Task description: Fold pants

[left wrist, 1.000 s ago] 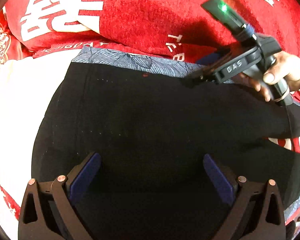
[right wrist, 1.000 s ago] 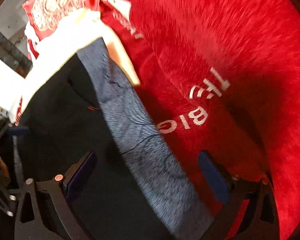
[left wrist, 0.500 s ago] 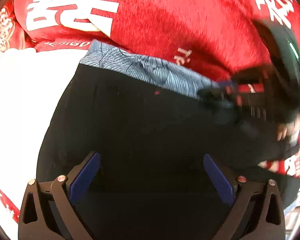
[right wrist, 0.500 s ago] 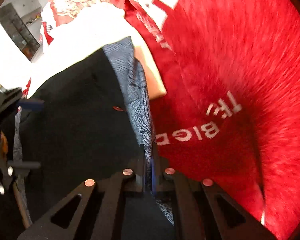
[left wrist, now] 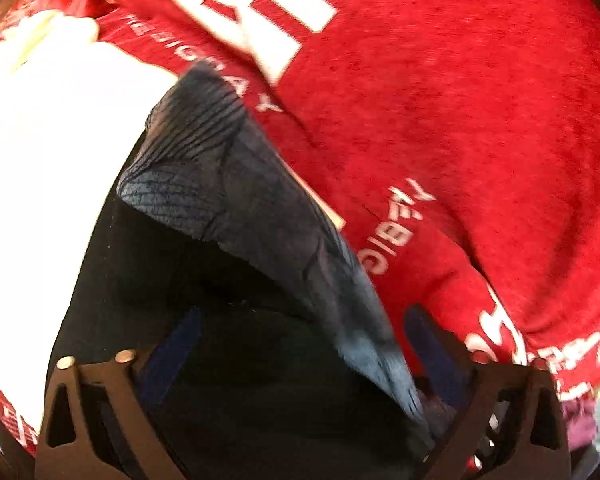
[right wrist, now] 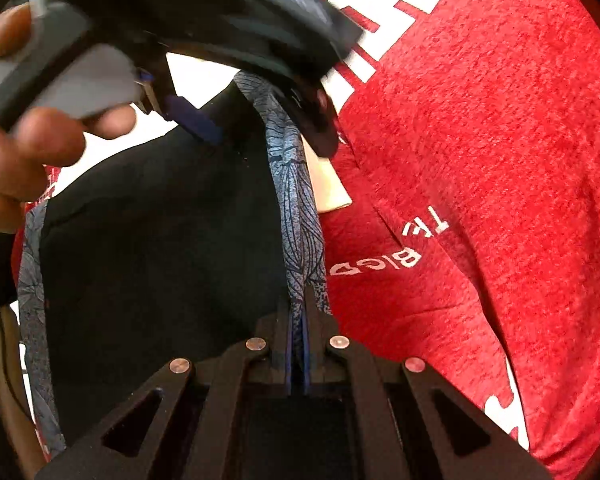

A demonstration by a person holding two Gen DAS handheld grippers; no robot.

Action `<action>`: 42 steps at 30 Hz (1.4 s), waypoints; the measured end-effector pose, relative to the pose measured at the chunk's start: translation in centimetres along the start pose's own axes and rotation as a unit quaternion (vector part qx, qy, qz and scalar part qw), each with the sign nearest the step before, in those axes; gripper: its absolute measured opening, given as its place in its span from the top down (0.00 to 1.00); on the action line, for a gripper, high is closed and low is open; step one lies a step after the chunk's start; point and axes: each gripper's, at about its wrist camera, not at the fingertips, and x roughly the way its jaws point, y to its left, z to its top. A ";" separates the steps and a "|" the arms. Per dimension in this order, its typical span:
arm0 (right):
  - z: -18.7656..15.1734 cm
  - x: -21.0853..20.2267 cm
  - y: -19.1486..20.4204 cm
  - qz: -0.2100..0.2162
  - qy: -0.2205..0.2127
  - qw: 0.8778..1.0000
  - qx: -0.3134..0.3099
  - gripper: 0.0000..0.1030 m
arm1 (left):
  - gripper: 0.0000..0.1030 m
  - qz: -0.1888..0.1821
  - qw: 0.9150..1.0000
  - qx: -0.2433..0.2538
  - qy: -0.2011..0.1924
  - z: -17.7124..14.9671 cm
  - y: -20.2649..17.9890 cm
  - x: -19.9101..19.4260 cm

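Note:
The black pants (left wrist: 148, 288) lie on the bed, and their blue-grey patterned waistband (left wrist: 228, 184) is lifted into a ridge. My left gripper (left wrist: 300, 348) straddles that ridge with its jaws closing. The band runs between its blue pads (left wrist: 176, 352) and neither pad presses on it. In the right wrist view my right gripper (right wrist: 298, 344) is shut on the waistband (right wrist: 296, 208) and holds it up off the pants (right wrist: 160, 240). The left gripper (right wrist: 256, 120) shows at the top of that view, astride the same band farther along.
A red blanket (left wrist: 460, 120) with white lettering lies right of the pants. White bedding (left wrist: 48, 140) lies to their left. A person's hand (right wrist: 20, 140) grips the left tool's handle. Another patterned strip (right wrist: 32, 300) of the pants hangs at the left edge.
The right gripper shut on the waistband and raised it. The left gripper rolled and moved over to the raised band, and its jaws have narrowed.

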 end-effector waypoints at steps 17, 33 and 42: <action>-0.3 0.6 -0.7 -0.003 0.013 1.000 0.018 0.80 | 0.84 -0.002 0.998 0.051 -0.024 -2.3 -1.3 -0.8; -3.7 4.9 -10.5 0.077 0.139 0.987 0.033 0.76 | 0.84 -0.008 0.997 0.065 -0.028 -2.8 -1.8 -0.9; -4.2 -4.6 -4.2 -0.048 0.060 0.997 0.002 0.87 | 0.84 -0.066 0.990 0.095 -0.076 -7.4 0.1 -8.2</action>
